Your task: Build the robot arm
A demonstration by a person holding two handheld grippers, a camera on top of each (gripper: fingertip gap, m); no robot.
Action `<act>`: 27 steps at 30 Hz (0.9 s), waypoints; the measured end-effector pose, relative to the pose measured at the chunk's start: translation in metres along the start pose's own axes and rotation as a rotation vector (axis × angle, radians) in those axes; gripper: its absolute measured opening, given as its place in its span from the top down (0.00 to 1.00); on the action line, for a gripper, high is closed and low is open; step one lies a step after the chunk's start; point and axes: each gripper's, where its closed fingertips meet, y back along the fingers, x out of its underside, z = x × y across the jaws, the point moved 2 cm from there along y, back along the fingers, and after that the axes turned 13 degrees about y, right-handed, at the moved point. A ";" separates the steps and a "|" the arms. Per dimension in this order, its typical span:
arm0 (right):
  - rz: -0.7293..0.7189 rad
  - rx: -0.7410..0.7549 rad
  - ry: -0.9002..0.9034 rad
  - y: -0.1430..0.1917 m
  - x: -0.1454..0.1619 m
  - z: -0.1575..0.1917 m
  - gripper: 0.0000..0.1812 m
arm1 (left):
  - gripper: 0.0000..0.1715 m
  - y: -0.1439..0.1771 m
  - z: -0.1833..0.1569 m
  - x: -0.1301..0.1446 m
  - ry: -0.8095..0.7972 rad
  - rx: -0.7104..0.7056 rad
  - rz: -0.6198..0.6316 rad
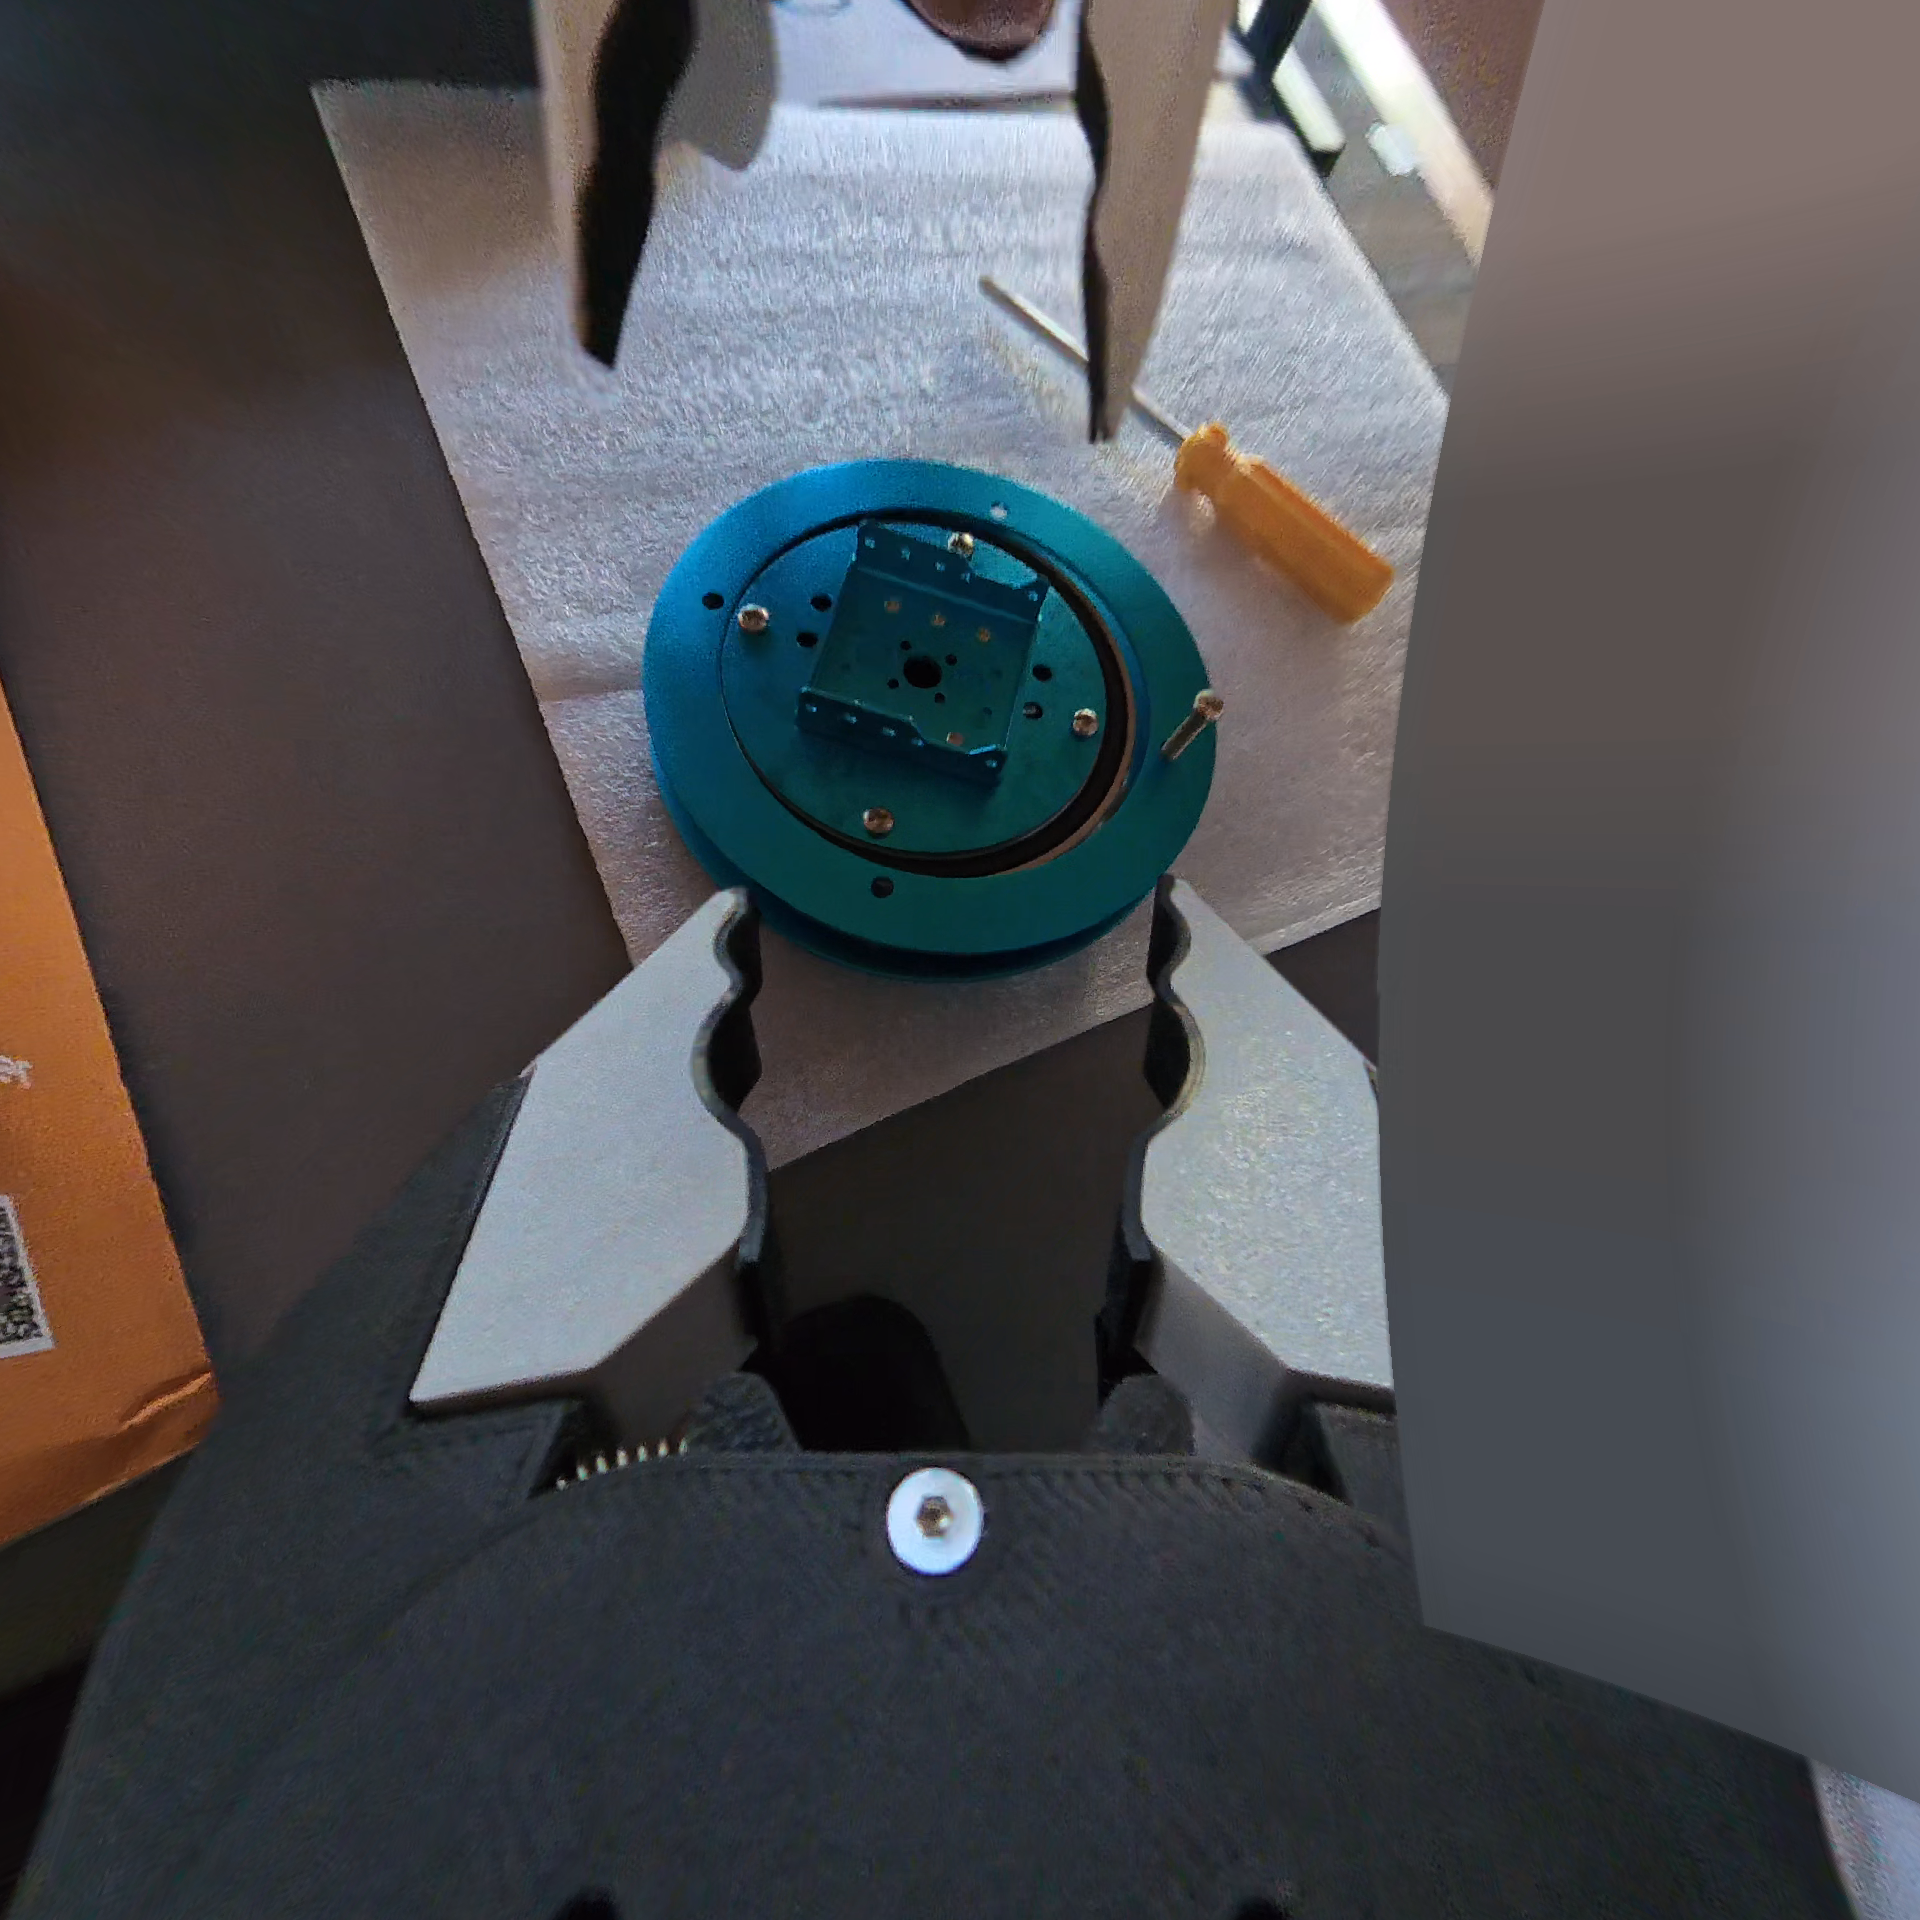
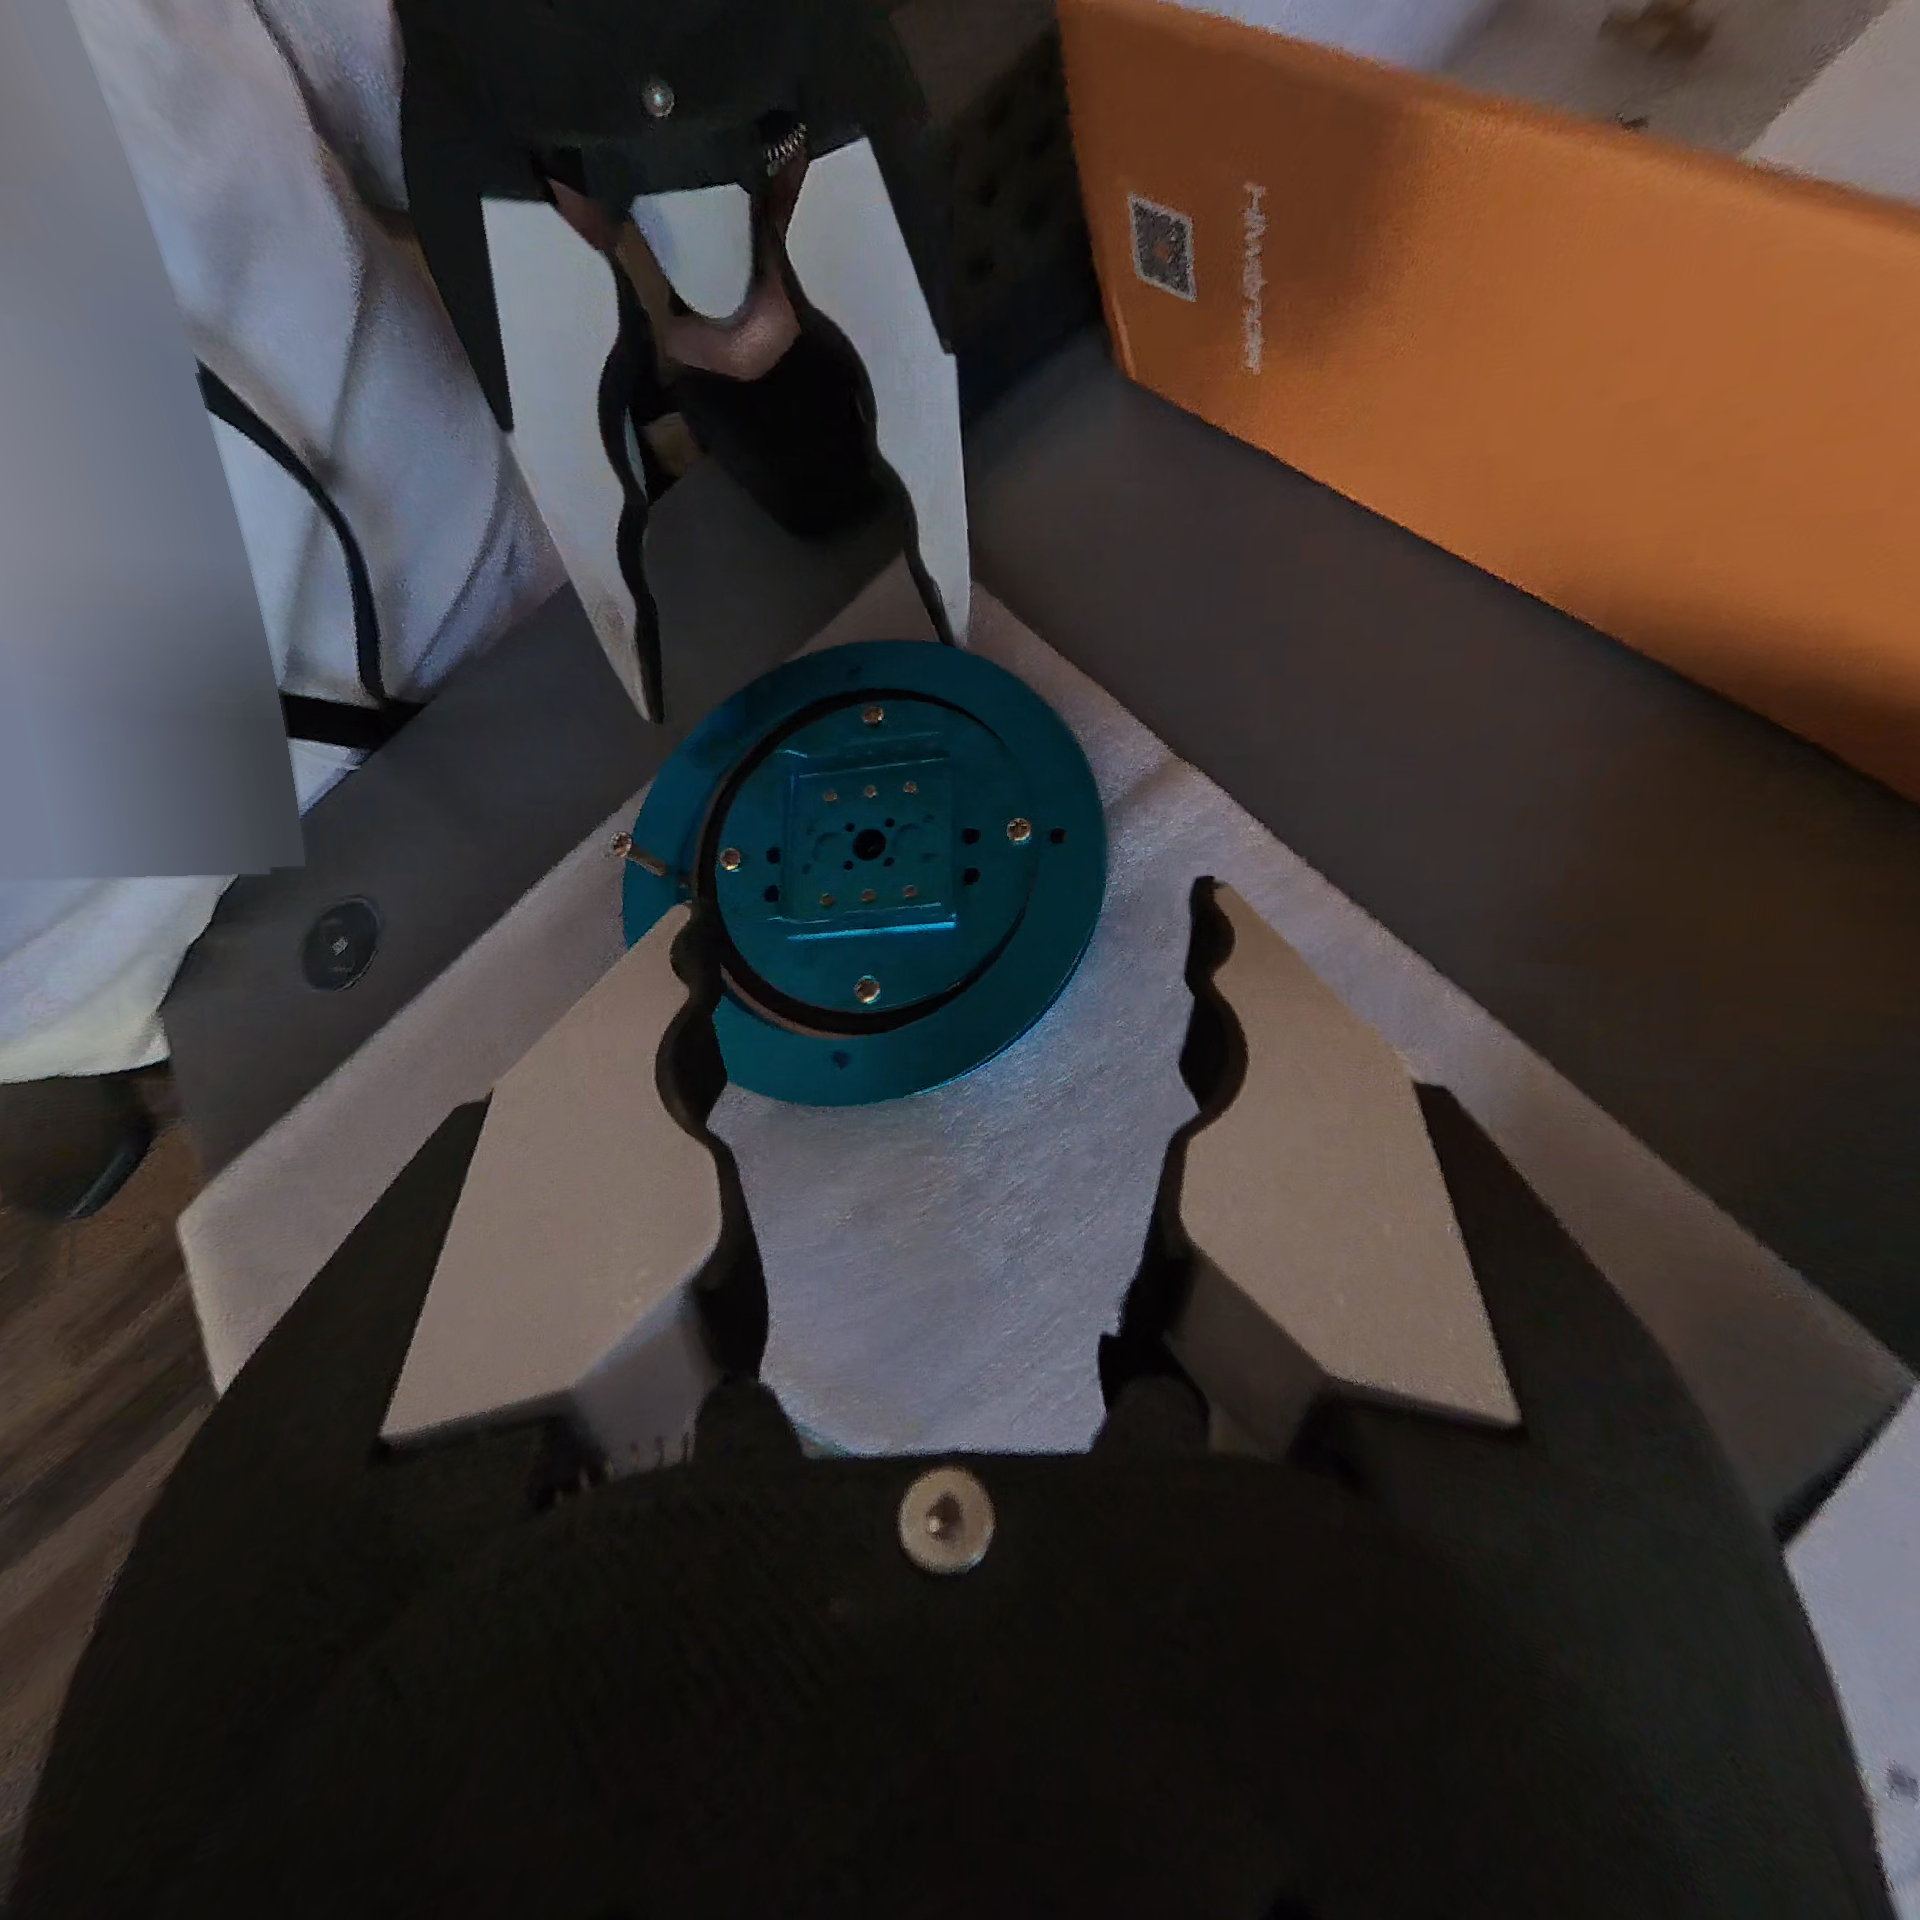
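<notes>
**Two open grippers facing off over one teal disc**

Nearest the camera on the left side, the left gripper has its jaws spread wide with nothing between them, the grey wavy-edged fingers ending right at the near rim of the teal disc. That disc is round anodised metal, one outer ring around an inner plate, with a square bracket bolted in the middle. I count four brassy screw heads on the inner plate, plus one loose screw lying tilted on the disc's right rim. It all sits on a white fuzzy foam sheet. Beyond the disc to the right lies one screwdriver with a translucent orange handle. Past the disc, the right gripper hangs gaping too, empty. One orange cardboard box sits off the sheet.
</notes>
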 end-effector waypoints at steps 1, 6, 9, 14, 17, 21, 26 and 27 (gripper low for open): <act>-0.005 0.041 0.001 0.004 0.000 0.005 0.50 | 0.58 0.003 -0.001 -0.002 0.020 0.023 -0.014; 0.030 0.286 -0.033 0.016 0.010 0.030 0.55 | 0.63 0.013 0.006 -0.004 0.048 0.022 -0.035; 0.010 0.398 -0.121 0.014 0.013 0.048 0.61 | 0.66 0.019 0.005 -0.005 0.020 0.004 -0.059; -0.042 0.604 -0.152 0.007 0.010 0.082 0.77 | 0.75 0.030 0.003 -0.011 -0.003 0.001 -0.138; -0.109 0.706 -0.161 -0.001 0.003 0.106 0.89 | 0.85 0.036 0.001 -0.013 0.003 0.026 -0.183; -0.219 0.842 -0.228 -0.005 -0.010 0.127 1.00 | 1.00 0.042 -0.003 -0.016 0.015 0.074 -0.229; -0.268 0.986 -0.308 -0.007 -0.020 0.131 1.00 | 1.00 0.042 -0.012 -0.012 0.072 0.134 -0.234; -0.266 1.012 -0.300 -0.008 -0.023 0.133 1.00 | 1.00 0.043 -0.013 -0.011 0.081 0.145 -0.243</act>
